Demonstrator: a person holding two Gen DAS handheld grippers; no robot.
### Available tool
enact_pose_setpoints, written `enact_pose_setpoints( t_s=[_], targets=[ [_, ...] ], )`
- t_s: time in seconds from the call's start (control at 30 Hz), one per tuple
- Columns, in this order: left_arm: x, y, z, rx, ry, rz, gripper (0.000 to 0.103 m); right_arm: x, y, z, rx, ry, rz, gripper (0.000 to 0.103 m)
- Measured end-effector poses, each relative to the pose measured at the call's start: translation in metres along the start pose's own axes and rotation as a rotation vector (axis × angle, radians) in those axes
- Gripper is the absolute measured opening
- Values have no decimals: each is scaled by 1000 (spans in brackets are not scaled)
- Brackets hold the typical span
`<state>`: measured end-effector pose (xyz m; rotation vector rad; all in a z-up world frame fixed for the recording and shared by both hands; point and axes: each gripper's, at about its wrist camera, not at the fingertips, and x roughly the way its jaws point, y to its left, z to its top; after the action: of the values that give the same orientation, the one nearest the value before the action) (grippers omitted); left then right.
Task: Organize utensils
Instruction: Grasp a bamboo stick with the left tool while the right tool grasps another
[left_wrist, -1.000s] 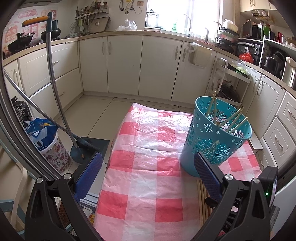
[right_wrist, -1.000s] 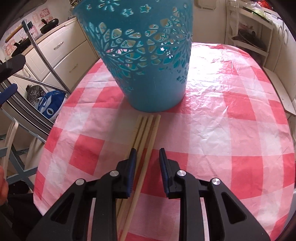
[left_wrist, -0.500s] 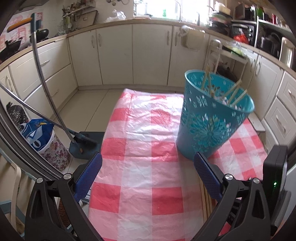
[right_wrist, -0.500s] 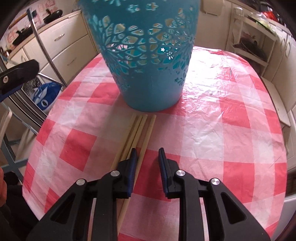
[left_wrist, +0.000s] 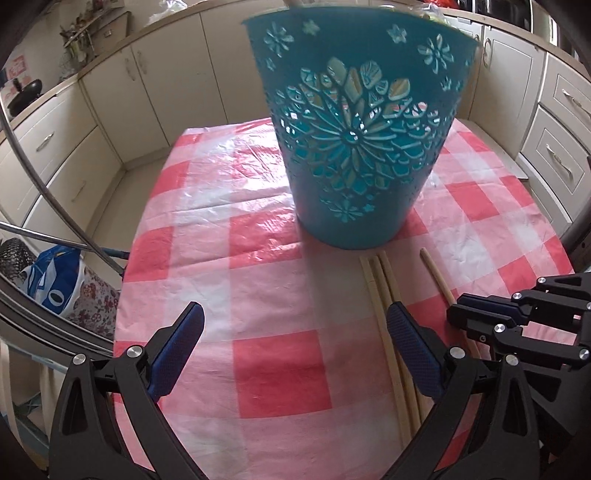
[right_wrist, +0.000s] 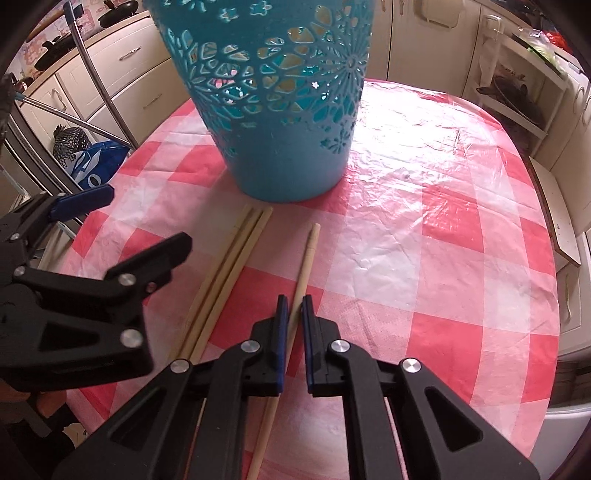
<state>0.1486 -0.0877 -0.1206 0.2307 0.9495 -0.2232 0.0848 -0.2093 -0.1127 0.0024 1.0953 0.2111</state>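
A teal cut-out basket (left_wrist: 354, 147) stands on the red-and-white checked tablecloth (left_wrist: 258, 266) with chopsticks inside it. Three wooden chopsticks (right_wrist: 236, 251) lie side by side in front of it. A single chopstick (right_wrist: 308, 254) lies apart to their right. My right gripper (right_wrist: 291, 299) is shut on that single chopstick, its pads against the stick's sides low over the cloth. My left gripper (left_wrist: 295, 312) is open wide above the cloth, and its right finger (left_wrist: 410, 343) hangs over the three chopsticks (left_wrist: 380, 280). Each gripper shows in the other's view: left (right_wrist: 149, 216), right (left_wrist: 452, 314).
Cream kitchen cabinets (left_wrist: 122, 85) run around the table. A curved metal tube frame (left_wrist: 44, 192) and a blue printed bag (left_wrist: 55, 284) stand off the table's left edge. A white shelf rack (right_wrist: 517, 96) stands at the far right.
My left gripper has come down and in toward the basket and the chopsticks. My right gripper's jaws have closed onto one chopstick, which now lies apart from the other three.
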Motion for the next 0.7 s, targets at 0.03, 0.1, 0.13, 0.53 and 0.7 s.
enact_pose_setpoints(
  t_s=[0.03, 0.1, 0.13, 0.53, 0.7],
  targets=[
    [2, -1, 0, -2, 4, -1, 95, 0, -1, 0, 1, 0, 3, 9],
    [7, -3, 0, -7, 15, -2, 95, 0, -1, -1, 2, 1, 8, 9],
    [9, -2, 0, -10, 19, -4, 95, 0, -1, -1, 3, 1, 9, 9],
    [24, -4, -4, -11, 62, -16, 84, 1, -2, 0, 15, -1, 15, 9],
    [25, -6, -2, -14, 42, -70, 62, 4, -1, 4, 30, -19, 8, 9]
  ],
)
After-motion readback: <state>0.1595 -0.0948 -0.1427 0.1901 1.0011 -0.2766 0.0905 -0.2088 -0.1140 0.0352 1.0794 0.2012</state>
